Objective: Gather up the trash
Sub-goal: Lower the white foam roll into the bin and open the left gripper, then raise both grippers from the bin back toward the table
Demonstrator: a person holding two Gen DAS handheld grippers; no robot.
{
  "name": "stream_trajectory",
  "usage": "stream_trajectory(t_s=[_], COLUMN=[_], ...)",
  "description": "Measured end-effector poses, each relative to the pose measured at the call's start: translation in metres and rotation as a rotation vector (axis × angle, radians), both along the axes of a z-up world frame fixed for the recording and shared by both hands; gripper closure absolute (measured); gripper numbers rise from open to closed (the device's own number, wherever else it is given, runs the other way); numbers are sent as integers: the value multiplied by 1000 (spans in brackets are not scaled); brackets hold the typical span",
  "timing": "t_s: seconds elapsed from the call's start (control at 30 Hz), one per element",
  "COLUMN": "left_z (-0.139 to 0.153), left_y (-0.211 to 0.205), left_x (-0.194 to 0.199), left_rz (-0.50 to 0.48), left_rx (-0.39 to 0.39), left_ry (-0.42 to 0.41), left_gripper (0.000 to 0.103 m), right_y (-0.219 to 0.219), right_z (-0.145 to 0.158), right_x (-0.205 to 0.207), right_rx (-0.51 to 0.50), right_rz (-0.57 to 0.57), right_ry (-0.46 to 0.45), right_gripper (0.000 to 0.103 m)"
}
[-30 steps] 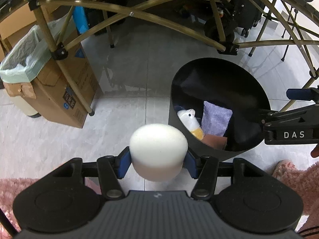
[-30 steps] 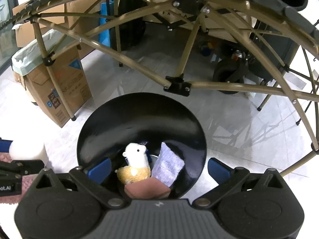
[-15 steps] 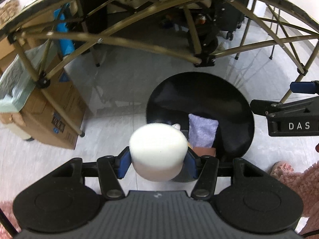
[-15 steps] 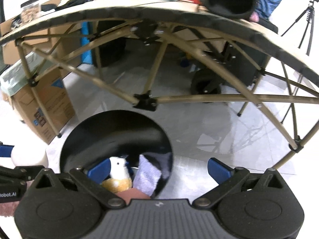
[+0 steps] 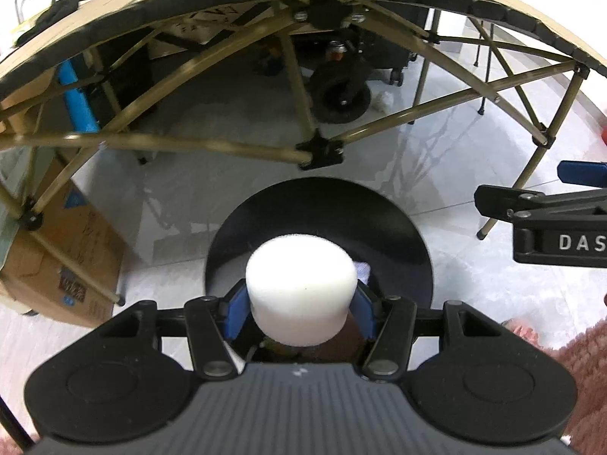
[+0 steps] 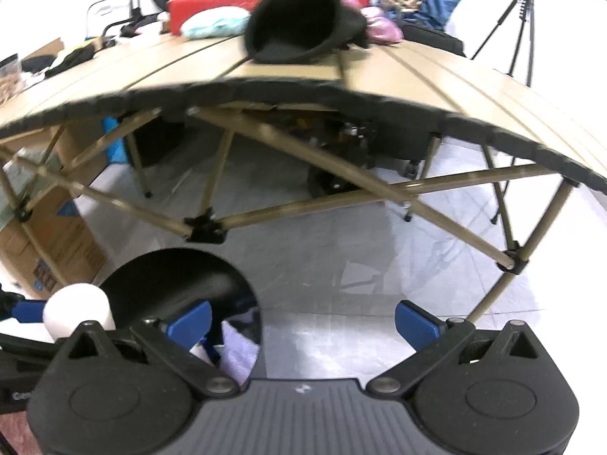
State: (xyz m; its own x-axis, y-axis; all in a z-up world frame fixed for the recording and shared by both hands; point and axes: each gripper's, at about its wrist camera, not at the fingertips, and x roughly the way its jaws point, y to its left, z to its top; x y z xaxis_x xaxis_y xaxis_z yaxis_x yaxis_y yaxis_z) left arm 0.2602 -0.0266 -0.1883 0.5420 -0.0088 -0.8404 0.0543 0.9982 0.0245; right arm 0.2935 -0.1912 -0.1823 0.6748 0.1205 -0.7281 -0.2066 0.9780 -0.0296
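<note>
White foam cylinder (image 5: 301, 288) clamped between left claw (image 5: 299, 309) pads, over black bin (image 5: 402, 250) opening. Right claw (image 6: 301, 320) at 3 o'clock, spread wide, empty.

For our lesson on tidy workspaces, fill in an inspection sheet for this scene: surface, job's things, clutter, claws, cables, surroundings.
Surface: pale glossy floor tiles; pink rug at the lower edge.
Job's things: white foam cylinder held above the black bin; a lilac cloth lies inside.
Clutter: black hat, red box and bags on the folding table.
Claws: left claw shut on the cylinder; right claw open, empty.
Cables: nothing seen.
Surroundings: cardboard box, wheeled cart, tripod.
</note>
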Motion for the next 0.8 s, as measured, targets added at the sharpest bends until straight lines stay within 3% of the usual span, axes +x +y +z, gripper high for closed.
stream_trajectory(t_s=[0.57,0.63,0.7,0.8], left_z=[-21,-22,-22,-25], left_y=[-19,-19,-18,-17], left_x=[37,37,37,39], left_rz=[-12,-6,11,17], left_rx=[2,-4,-23,-28], left_ry=[59,77,94,131], left_gripper=[44,32,3,0], right_y=[-15,-14,-12,-13], right_z=[-8,-8,-8,-8], right_x=[8,8,8,8], right_rx=[12,12,11,12], right_rz=[-62,-58,-55,-59], right_ry=[36,36,35,35], right_gripper=[0,0,0,0])
